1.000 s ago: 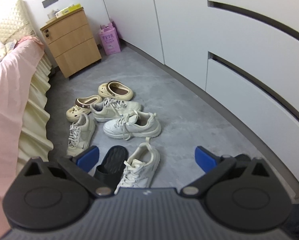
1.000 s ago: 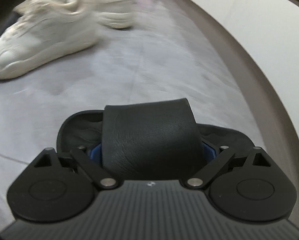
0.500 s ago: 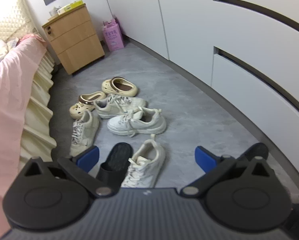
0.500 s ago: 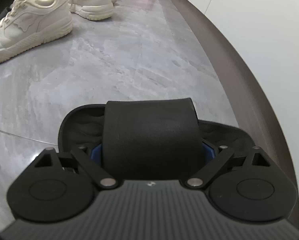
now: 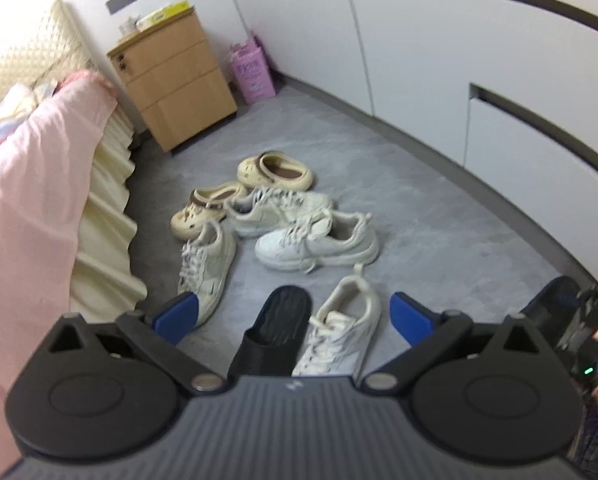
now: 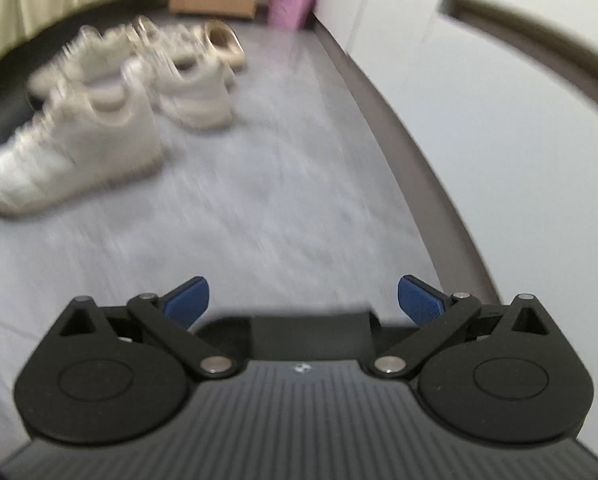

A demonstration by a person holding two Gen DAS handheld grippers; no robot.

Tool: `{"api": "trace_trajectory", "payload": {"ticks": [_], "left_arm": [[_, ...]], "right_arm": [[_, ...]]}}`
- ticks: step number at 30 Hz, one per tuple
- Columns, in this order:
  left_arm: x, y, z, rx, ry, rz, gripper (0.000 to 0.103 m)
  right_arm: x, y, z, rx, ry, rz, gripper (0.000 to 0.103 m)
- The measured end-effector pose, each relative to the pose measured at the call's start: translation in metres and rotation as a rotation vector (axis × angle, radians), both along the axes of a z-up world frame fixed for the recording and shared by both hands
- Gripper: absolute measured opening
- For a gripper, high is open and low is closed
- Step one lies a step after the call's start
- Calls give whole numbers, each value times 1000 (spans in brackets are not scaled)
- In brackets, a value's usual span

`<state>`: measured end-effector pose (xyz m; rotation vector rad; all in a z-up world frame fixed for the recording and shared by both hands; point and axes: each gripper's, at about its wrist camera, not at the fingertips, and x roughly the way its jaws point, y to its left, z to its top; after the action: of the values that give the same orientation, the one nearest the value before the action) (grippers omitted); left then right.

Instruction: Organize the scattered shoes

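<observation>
Left gripper (image 5: 293,314) is held high over the grey floor (image 5: 439,240), tilted down, jaws wide and holding nothing. Between its blue pads (image 5: 177,314) in the left wrist view lie a black slide (image 5: 273,330) at 6 o'clock and a white sneaker (image 5: 339,330) just beside it on the right; whether they touch I cannot tell.

More shoes further out, toward 12 o'clock: a white trainer (image 5: 319,244) lying crosswise, a cream sneaker (image 5: 207,268) at 10 o'clock pointing at the gripper, another low sneaker (image 5: 279,208) behind the trainer, and two tan clogs (image 5: 275,170) (image 5: 203,212) at the back of the cluster. All bunched, several touching.

Right gripper (image 6: 303,300) is low and close to the floor, aimed along the dark baseboard (image 6: 411,160), jaws wide apart. A second black slide (image 6: 311,334) sits under its body at 6 o'clock, strap showing between the linkages, clear of the pads. This view is motion-blurred; the sneakers show at 10 to 11 o'clock.

Containers: a wooden nightstand (image 5: 179,88) at 11 o'clock, drawers closed, with a yellow box (image 5: 163,14) on top; a pink bag (image 5: 253,72) beside it against the white cabinets (image 5: 419,40), contents not visible. The bed with a pink cover (image 5: 31,184) is at 9 o'clock.
</observation>
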<state>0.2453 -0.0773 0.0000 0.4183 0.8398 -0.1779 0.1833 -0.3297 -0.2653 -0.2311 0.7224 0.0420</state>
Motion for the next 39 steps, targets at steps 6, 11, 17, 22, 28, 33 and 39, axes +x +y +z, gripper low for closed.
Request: {"api": "trace_trajectory", "payload": {"ticks": [6,11,17,22,28,33,39], "left_arm": [[3,22,-2,-15,20,33,103],[-3,43,3,-27,15,29,103],[-1,60,-6,21,18,56,103],[17,62,-29,193,21,126,103],[59,63,-77,302,68,115,103],[91,69,-137,281,119,73,103],[127,79,-233,396,205,-1,103]], "right_arm": [[8,27,117,89,-60,125,103],[-16,50,201,188,9,166,103],[-52,72,255,280,197,47,103],[-65,85,274,496,188,26,103],[-53,88,289,621,136,36,103],[-49,73,266,653,271,12,103],[-43,53,231,753,420,-129,103]]}}
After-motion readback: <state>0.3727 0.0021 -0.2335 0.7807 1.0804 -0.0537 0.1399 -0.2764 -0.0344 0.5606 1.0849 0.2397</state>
